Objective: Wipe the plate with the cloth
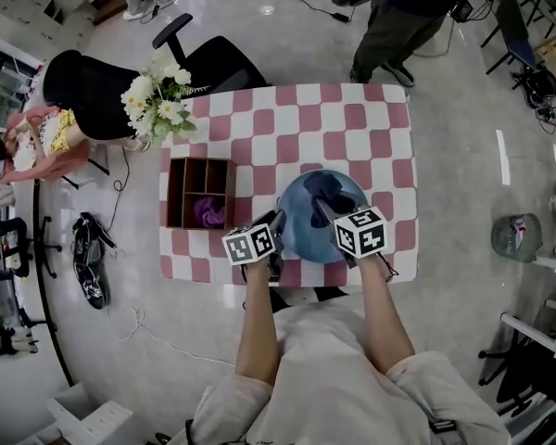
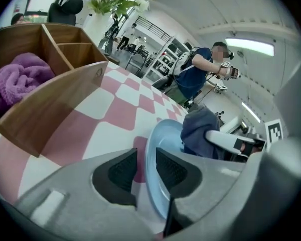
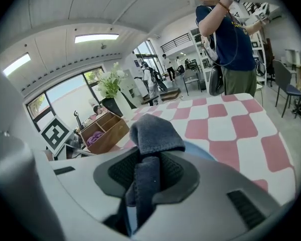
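A light blue plate (image 1: 301, 230) lies at the near edge of the checkered table (image 1: 389, 146). My left gripper (image 1: 276, 228) is shut on the plate's left rim (image 2: 153, 159), which runs between its two pads. A dark blue cloth (image 1: 326, 189) sits bunched on the plate's far part. My right gripper (image 1: 328, 213) is shut on that cloth (image 3: 153, 132), which stands up between the pads and folds over forward. The left gripper view shows the cloth (image 2: 200, 132) pinched over the plate. Only a sliver of the plate (image 3: 206, 152) shows past the right gripper (image 3: 149, 172).
A wooden divided box (image 1: 199, 193) with a purple cloth (image 1: 208, 213) in it stands left of the plate. White flowers (image 1: 162, 95) stand at the table's far left corner. A person (image 1: 398, 17) stands beyond the far edge, and office chairs sit around.
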Tool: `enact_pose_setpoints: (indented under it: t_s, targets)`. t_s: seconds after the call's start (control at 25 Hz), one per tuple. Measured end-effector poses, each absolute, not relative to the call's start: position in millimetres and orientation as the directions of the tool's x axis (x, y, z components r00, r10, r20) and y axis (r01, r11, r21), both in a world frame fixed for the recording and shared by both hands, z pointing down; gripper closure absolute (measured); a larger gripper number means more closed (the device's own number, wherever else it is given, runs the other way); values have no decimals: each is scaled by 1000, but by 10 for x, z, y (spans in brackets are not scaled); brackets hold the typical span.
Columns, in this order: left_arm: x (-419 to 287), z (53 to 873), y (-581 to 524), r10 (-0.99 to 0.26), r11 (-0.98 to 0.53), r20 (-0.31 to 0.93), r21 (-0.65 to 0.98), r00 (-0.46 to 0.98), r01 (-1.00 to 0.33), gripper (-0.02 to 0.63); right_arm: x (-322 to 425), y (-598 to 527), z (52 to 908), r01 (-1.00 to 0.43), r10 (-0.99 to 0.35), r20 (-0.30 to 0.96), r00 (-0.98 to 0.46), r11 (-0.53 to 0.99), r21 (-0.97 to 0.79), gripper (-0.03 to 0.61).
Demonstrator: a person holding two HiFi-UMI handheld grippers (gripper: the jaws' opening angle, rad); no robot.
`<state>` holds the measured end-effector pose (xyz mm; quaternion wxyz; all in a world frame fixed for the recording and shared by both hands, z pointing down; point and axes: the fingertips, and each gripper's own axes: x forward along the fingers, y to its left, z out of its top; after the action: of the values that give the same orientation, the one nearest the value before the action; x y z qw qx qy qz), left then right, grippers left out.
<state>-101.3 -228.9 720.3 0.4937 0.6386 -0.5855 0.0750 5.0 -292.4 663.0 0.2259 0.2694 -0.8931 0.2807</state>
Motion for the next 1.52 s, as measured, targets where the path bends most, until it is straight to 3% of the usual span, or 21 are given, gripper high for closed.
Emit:
enact_pose_setpoints:
  t_s: [0.28,0.36,1.04,1.52]
  targets:
    - [-907,7352,-2342,-615,134,737,446,279,-885,513,183,-2887,6608,-619,-358,573,-737,697,-360,479]
    - [-931,7358,-2340,-617,147,743,434,261,-889,572,205,-2867,6589,-623,-361,579,-731,699,-351,479]
    - [-943,6434,-2383,-786,75,577,443,220,-893,591,-143,-2637,6125,-575,-390,538,-747,785,-230,479]
    - [-573,5958,-2458,-824,-98,496,350,273,-932,591,-289,-2679,5888,-582,-455,503,-734,804,-122,477]
